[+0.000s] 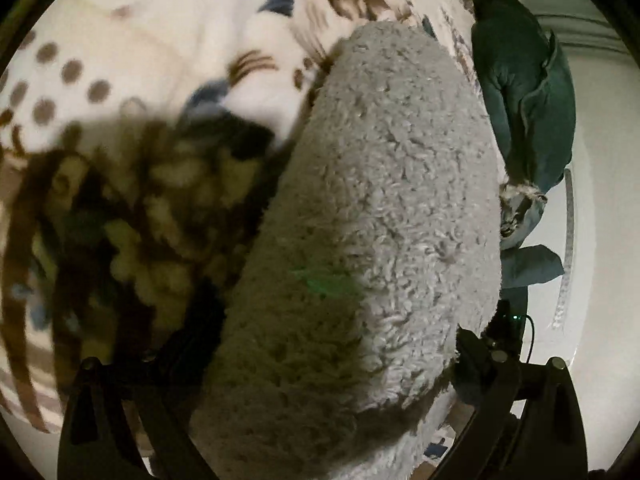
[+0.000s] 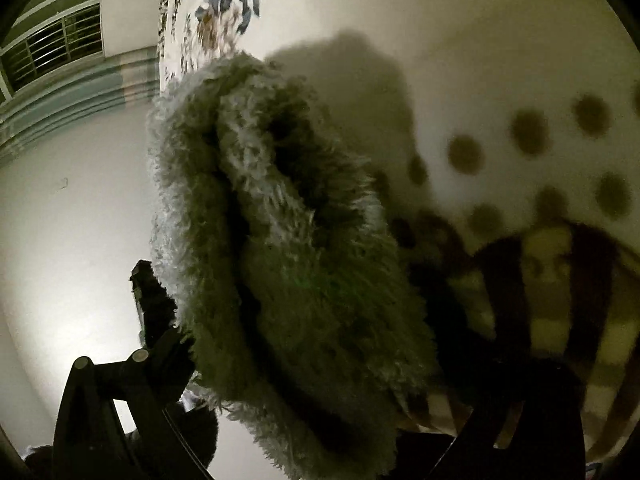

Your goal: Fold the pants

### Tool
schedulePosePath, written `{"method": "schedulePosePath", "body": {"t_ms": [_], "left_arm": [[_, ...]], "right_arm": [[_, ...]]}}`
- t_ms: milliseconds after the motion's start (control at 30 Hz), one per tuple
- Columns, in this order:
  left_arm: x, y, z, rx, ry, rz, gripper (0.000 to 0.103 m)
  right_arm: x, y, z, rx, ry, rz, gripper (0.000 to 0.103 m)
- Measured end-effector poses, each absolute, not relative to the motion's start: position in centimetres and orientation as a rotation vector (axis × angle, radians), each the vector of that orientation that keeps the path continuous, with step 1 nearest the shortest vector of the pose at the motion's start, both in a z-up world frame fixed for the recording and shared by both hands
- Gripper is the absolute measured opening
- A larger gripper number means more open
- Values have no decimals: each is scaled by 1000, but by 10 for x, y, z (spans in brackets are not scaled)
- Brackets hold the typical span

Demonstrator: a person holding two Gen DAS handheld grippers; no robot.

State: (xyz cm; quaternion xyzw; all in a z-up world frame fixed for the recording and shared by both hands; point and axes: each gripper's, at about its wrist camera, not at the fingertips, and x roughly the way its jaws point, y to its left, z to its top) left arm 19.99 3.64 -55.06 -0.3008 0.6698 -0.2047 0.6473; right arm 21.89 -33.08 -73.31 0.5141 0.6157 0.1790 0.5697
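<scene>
Both grippers — left gripper (image 1: 320, 412) and right gripper (image 2: 304, 400) — appear clamped on the fluffy grey pants (image 1: 372, 208), lifting them off the patterned blanket (image 1: 120, 60) — likely to fold them over.

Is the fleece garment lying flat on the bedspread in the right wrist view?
No. The fluffy grey pants hang bunched between the right gripper jaws, lifted above the dotted bedspread.

Fluffy grey fleece pants (image 1: 372, 208) fill the gap between left fingers (image 1: 476, 356), blocking forward passage. Open patterned cream bed blanket (image 1: 132, 60) to their left; dark teal cushion (image 1: 528, 92) obstructs the right edge. Right view: bunched pants (image 2: 280, 232) crowd centre.
</scene>
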Motion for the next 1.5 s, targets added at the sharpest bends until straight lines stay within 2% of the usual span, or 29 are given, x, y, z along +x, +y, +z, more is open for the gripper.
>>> {"method": "schedulePosePath", "body": {"t_ms": [67, 100, 133, 167, 200, 267, 367, 633, 767, 900, 1067, 1233, 1433, 1500], "left_arm": [[199, 33, -544, -690, 1490, -492, 67], [198, 34, -541, -685, 1480, -496, 63], [199, 33, -539, -690, 1471, -500, 54], [198, 34, -536, -702, 1457, -506, 49], [196, 36, -533, -708, 1447, -502, 47], [195, 40, -528, -733, 1436, -500, 44], [197, 48, -514, -779, 1414, -495, 42], [238, 54, -442, -784, 1289, -542, 42], [307, 63, -415, -766, 1223, -572, 42], [409, 81, -405, -757, 1169, -596, 42], [555, 104, -419, -729, 1116, -610, 42], [657, 130, -460, -734, 1105, -585, 42], [715, 156, -526, -698, 1201, -519, 45], [719, 165, -543, -706, 1237, -520, 51]], "right_arm": [[228, -328, -731, 1208, 1443, 454, 103], [231, -323, -728, 1210, 1423, 476, 102], [233, -319, -725, 1205, 1409, 480, 94], [236, -314, -722, 1192, 1410, 492, 71], [240, -306, -720, 1174, 1415, 503, 60], [244, -299, -714, 1154, 1401, 482, 52], [250, -297, -695, 1156, 1359, 485, 48], [307, -289, -627, 1128, 1291, 492, 46], [382, -279, -596, 1102, 1244, 493, 46], [489, -268, -579, 1075, 1191, 487, 46], [643, -243, -588, 1053, 1138, 481, 46], [773, -219, -620, 1015, 1148, 474, 46], [842, -197, -665, 932, 1233, 406, 46], [844, -203, -677, 932, 1247, 367, 48]]}}
